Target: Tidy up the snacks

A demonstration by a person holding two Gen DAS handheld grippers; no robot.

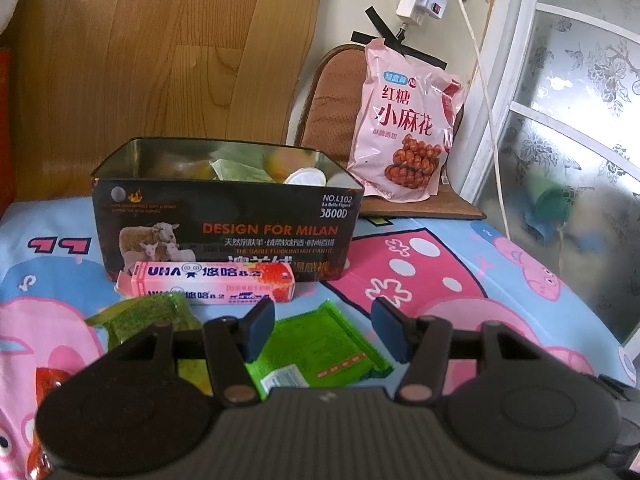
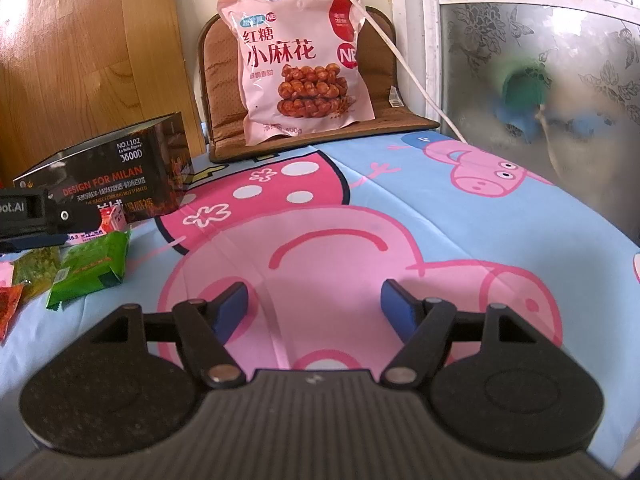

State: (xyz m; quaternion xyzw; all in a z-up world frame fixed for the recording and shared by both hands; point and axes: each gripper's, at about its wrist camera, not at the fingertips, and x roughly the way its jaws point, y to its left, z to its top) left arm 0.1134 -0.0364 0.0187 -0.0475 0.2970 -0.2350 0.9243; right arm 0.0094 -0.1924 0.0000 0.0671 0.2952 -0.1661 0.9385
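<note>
My left gripper (image 1: 324,328) stands open just above a green snack packet (image 1: 320,350) that lies flat on the cartoon cloth; the blue pads do not touch it. Beyond it a pink UHA candy box (image 1: 208,282) lies against an open black tin (image 1: 228,232) with several snacks inside. A second green packet (image 1: 152,316) and an orange-red packet (image 1: 48,380) lie to the left. A big pink snack bag (image 2: 300,64) leans upright at the back. My right gripper (image 2: 314,312) is open over bare cloth, nothing between its fingers. The left gripper (image 2: 80,218) shows at the left edge of the right wrist view.
A brown cushion (image 2: 404,116) props the pink bag against the wall. A white cable (image 2: 400,56) hangs beside it. A frosted window (image 2: 540,60) bounds the right side and a wooden panel (image 1: 140,60) the back left. The printed cloth (image 2: 440,220) stretches to the right.
</note>
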